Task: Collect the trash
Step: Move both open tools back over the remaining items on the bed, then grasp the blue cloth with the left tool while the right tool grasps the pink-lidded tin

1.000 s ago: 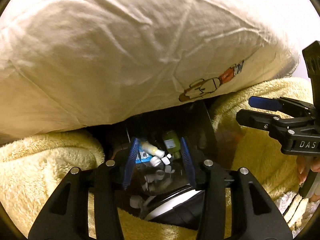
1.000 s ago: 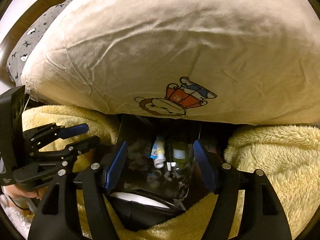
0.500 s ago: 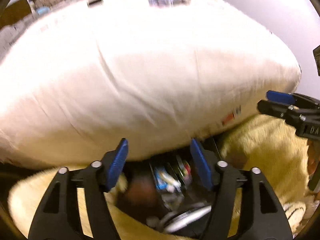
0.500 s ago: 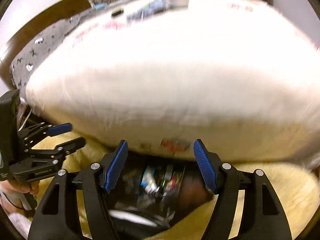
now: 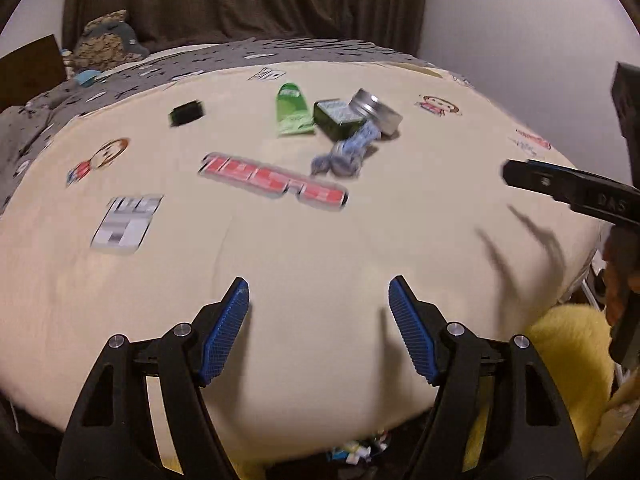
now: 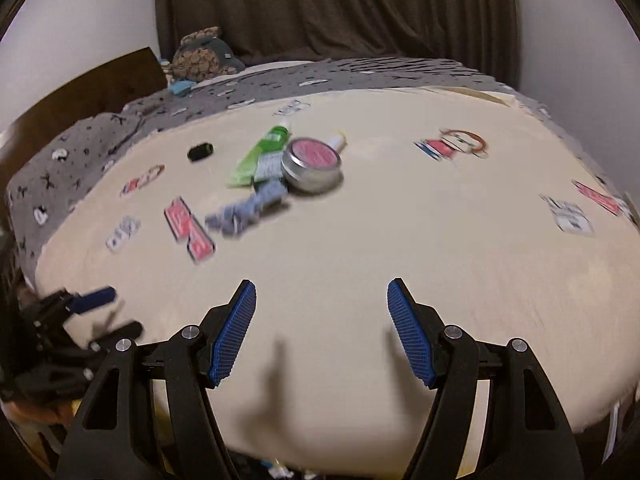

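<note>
Your left gripper [image 5: 318,330] and right gripper [image 6: 320,330] both hang over the near edge of a cream printed cushion [image 5: 304,264], jaws apart and empty; the left jaws have just been opening. The trash lies well beyond them, near the far edge: a green tube [image 5: 293,110], a round silver tin [image 6: 312,165] and a crumpled blue-grey wrapper [image 6: 244,212], touching one another.
</note>
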`<state>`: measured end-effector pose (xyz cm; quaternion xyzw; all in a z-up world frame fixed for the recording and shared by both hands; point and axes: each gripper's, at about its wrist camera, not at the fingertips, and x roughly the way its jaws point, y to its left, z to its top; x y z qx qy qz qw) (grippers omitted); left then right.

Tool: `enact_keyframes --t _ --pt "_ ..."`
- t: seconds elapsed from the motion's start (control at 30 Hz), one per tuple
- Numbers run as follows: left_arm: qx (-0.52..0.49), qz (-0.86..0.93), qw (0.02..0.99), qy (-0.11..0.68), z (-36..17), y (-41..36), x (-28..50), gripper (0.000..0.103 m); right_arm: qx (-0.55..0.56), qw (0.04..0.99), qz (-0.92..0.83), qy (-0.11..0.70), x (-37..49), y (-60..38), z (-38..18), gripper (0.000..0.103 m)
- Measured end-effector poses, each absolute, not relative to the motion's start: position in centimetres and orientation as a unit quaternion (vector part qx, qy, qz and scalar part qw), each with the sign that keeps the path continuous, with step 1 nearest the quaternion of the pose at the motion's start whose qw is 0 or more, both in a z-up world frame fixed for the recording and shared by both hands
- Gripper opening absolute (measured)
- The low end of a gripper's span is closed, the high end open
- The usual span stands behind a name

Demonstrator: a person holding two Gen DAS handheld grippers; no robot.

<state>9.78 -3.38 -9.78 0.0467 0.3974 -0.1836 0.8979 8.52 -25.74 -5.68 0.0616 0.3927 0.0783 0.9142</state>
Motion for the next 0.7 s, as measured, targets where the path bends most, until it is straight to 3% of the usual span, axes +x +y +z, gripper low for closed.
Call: enact_keyframes --t 0.27,0.7 --pt "0.059 -0.174 0.904 0.386 -9.3 -6.1 15.4 0.068 0.071 0.912 0.080 0.395 16.8 -25.1 -5.4 0.084" --pt "0.057 -0.183 0.892 0.408 -10.9 -8.9 21.4 0.067 0.109 0.890 0.089 0.433 25.7 -23.8 -7.8 0.086"
